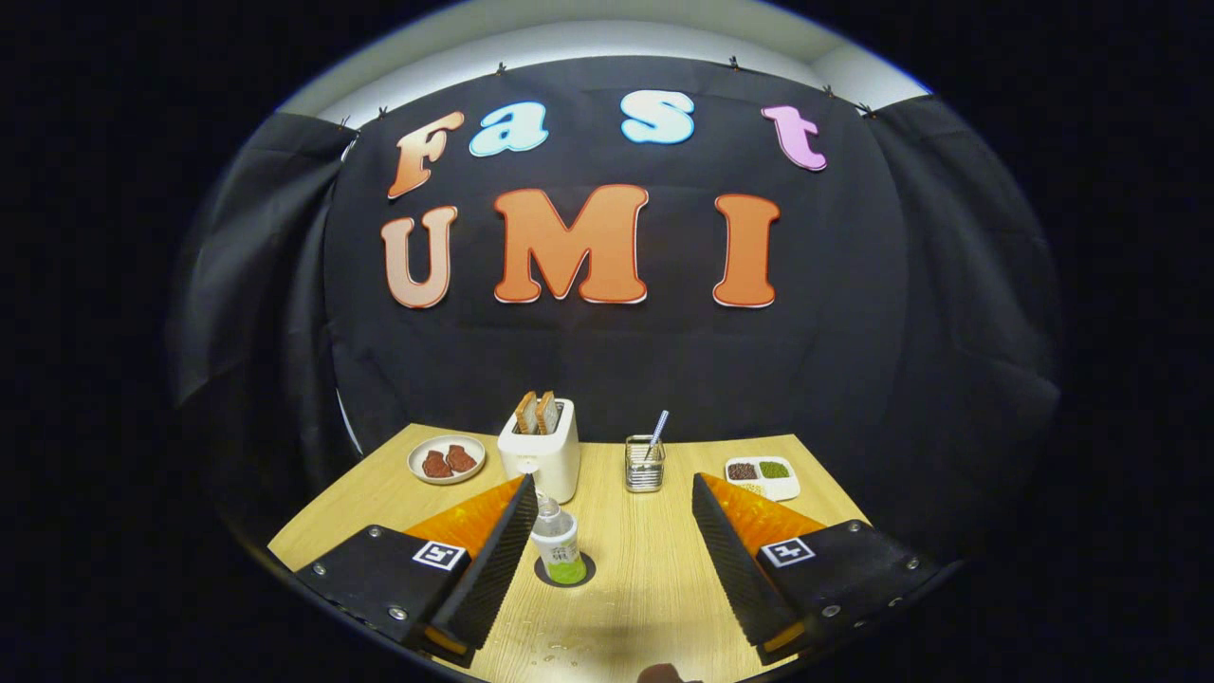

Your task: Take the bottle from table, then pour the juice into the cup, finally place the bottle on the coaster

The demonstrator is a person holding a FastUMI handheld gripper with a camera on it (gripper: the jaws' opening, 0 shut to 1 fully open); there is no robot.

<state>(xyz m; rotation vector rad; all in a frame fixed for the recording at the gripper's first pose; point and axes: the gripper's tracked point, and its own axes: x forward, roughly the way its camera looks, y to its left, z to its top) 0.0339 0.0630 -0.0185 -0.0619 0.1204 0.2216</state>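
Note:
A small clear bottle [558, 543] with a white label and green juice at its bottom stands upright on a dark round coaster [566, 571] on the wooden table [654, 579]. It is close to the inner side of the left finger [503, 550], apart from it. My gripper [607, 498] is open, its fingers spread wide with the right finger [730, 550] well away from the bottle. A ribbed glass cup [644, 464] with a striped straw stands beyond the fingers, between them.
A white toaster [542, 450] with two bread slices stands behind the bottle. A small plate [447, 459] with brown pieces lies to its left. A white divided dish [763, 476] with brown and green fillings sits far right. Drops of liquid [560, 650] lie near the front edge.

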